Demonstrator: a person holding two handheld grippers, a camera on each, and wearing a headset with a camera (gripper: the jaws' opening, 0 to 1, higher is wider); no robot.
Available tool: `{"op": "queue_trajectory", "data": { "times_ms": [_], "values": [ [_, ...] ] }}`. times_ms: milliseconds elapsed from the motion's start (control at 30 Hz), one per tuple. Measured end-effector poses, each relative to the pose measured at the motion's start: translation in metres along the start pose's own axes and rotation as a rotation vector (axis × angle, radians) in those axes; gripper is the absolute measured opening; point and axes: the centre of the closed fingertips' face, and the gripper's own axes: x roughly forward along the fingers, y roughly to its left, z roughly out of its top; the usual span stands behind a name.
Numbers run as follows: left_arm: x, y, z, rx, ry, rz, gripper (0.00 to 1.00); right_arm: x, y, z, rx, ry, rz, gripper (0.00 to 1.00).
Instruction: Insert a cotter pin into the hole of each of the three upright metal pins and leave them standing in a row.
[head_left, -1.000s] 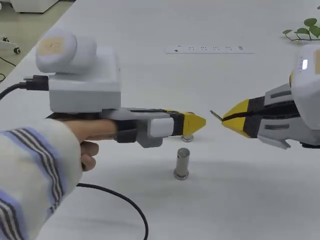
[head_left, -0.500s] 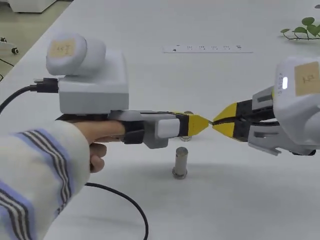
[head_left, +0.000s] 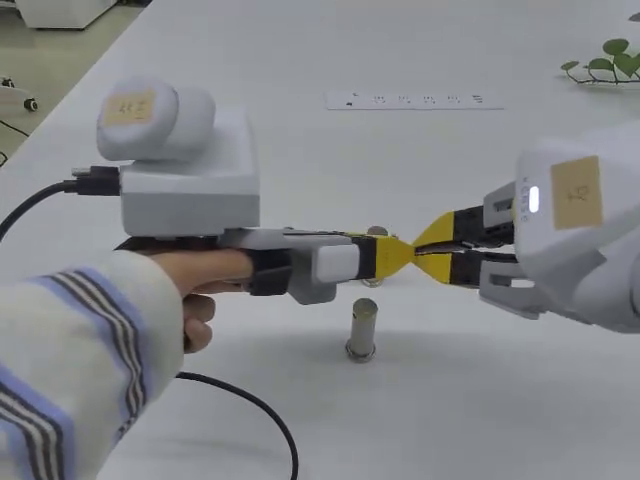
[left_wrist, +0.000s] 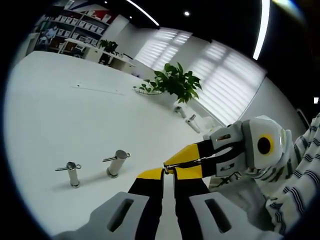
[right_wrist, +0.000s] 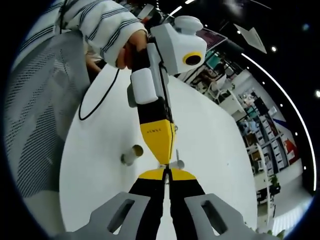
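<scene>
Head view: right claw (head_left: 424, 249) is pinching a thin silvery cotter pin (head_left: 414, 250), touching the pressed-together left claw (head_left: 401, 254); probably light, springy, slippery, so gripping near its head is looking safest.

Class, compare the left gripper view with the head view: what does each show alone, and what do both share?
Left gripper view: one metal pin and a second metal pin, each upright with a cotter pin through it, plus window blinds. Head view: a bare metal pin and a black cable. Shared: the left hand-held gripper and right hand-held gripper, tips meeting above the table.
</scene>
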Motion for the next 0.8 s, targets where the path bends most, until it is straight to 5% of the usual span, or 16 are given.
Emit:
{"op": "queue_trajectory", "data": {
  "times_ms": [400,800],
  "values": [
    [-0.0003,0.0023,0.0003,-0.039,-0.004,0.009,0.02,-0.0015,-0.0001,0.0006,-0.03,0.011,-0.01,0.02],
    [-0.003,0.0003,-0.0064,0.043,0.037,0.015,0.01,-0.0009,0.0062,0.002,-0.03,-0.003,0.009,0.03]
  ]
}}
